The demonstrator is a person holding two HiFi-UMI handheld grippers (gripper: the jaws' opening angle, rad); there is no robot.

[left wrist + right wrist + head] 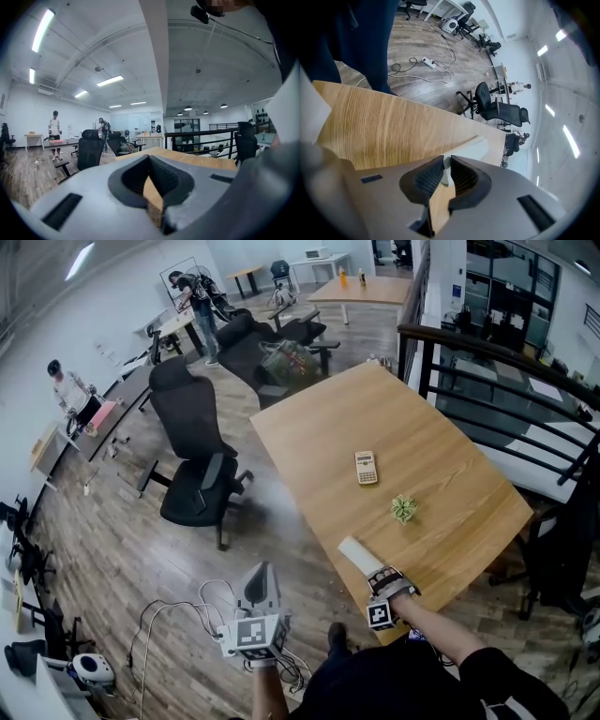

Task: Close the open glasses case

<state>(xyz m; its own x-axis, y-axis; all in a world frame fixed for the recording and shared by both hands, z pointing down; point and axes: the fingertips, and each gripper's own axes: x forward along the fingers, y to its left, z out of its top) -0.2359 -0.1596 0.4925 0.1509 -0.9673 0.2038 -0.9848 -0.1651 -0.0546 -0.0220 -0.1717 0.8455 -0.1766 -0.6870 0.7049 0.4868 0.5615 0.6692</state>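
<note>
A white glasses case (357, 554) lies on the wooden table (441, 456) close to its near edge. My right gripper (377, 573) reaches it from the near side. In the right gripper view the jaws stand narrow, and the right gripper (446, 160) pinches the near end of the white glasses case (474, 148) at its tips. I cannot tell how far the lid is down. My left gripper (262, 570) hangs off the table over the floor, left of the case. In its own view the left gripper (149, 157) has its tips together with nothing held.
A calculator (366, 467) and a small green object (404, 508) lie further out on the table. A black office chair (197, 465) stands left of the table, with cables (178, 615) on the floor. A dark railing (487, 357) runs behind the table. Two people stand at far desks.
</note>
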